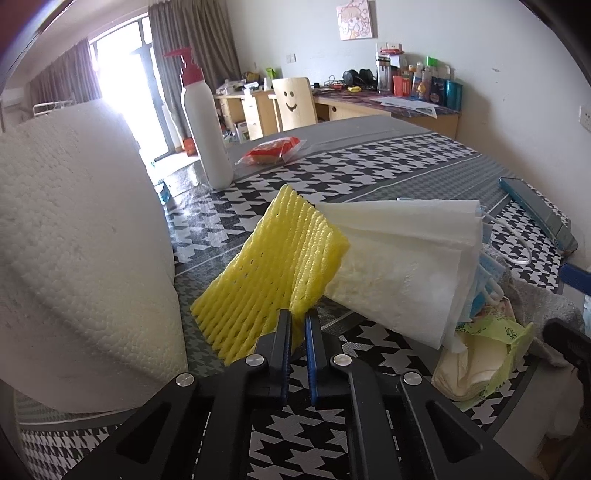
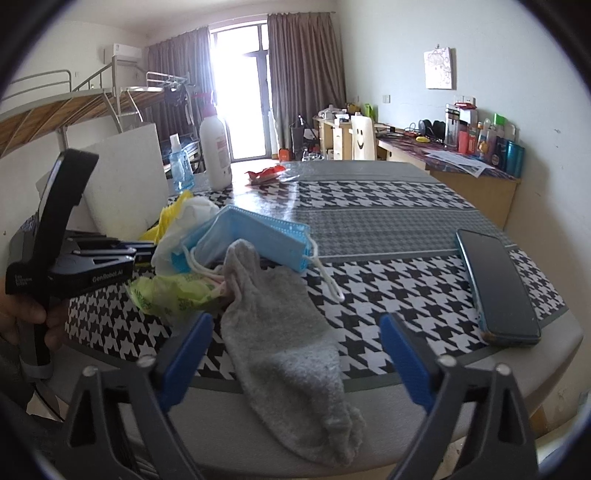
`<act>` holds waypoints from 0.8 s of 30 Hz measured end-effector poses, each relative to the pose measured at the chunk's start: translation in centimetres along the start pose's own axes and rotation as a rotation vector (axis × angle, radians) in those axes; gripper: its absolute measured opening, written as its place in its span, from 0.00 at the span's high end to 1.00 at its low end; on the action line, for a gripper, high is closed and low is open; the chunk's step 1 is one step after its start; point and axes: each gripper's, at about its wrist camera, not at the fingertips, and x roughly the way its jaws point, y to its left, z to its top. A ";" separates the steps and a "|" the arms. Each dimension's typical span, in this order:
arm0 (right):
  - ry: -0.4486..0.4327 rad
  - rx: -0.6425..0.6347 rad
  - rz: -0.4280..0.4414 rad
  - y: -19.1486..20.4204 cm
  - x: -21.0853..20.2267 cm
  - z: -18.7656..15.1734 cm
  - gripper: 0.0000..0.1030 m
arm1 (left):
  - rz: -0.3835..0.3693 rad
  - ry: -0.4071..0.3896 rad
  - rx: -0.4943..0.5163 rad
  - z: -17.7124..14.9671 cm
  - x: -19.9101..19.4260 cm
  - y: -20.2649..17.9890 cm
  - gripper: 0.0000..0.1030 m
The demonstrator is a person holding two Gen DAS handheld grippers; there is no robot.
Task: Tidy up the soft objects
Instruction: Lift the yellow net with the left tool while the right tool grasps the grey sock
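A lived-in dorm-style bedroom

A metal bunk bed [image 2: 74,96] stands by the curtained balcony door [image 2: 240,92], an air conditioner [image 2: 123,54] above it; a cluttered desk [image 2: 469,162] runs along the wall under a cartoon picture [image 1: 356,19], and a smiley-backed chair [image 1: 294,99] faces the houndstooth-covered table [image 2: 388,206].

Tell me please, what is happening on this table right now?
A person is sorting soft items with two hand-held tools. The left gripper is shut on a yellow foam net, held next to a white paper towel. The right gripper is open above a grey sock, which lies partly over the table edge and is not gripped. A blue face mask, a green wrapper and a phone lie nearby.
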 end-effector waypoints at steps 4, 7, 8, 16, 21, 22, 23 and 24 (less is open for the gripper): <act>0.024 -0.008 -0.002 0.2 0.2 -0.3 0.27 | -0.003 -0.014 0.003 0.0 -0.5 0.1 0.93; 0.043 -0.021 -0.001 0.5 0.4 -0.5 0.34 | -0.006 -0.033 0.002 0.0 -1.2 0.0 0.93; 0.048 -0.025 -0.001 0.6 0.5 -0.5 0.37 | -0.006 -0.038 0.000 0.1 -1.4 0.1 0.93; 0.117 -0.044 -0.036 1.1 1.6 -1.1 0.56 | -0.040 -0.116 0.006 0.0 -4.5 0.1 0.93; 0.130 -0.051 -0.014 1.6 1.1 -1.2 0.80 | -0.073 -0.165 0.009 -0.3 -6.4 0.1 0.93; 0.131 -0.049 -0.012 1.7 1.0 -1.2 0.85 | -0.075 -0.173 0.008 -0.4 -6.7 0.1 0.93; 0.130 -0.047 -0.015 1.7 0.9 -1.1 0.87 | -0.079 -0.180 0.006 -0.6 -7.0 0.2 0.93; 0.127 -0.045 -0.015 1.7 0.7 -1.1 0.88 | -0.080 -0.184 0.002 -0.7 -7.2 0.3 0.93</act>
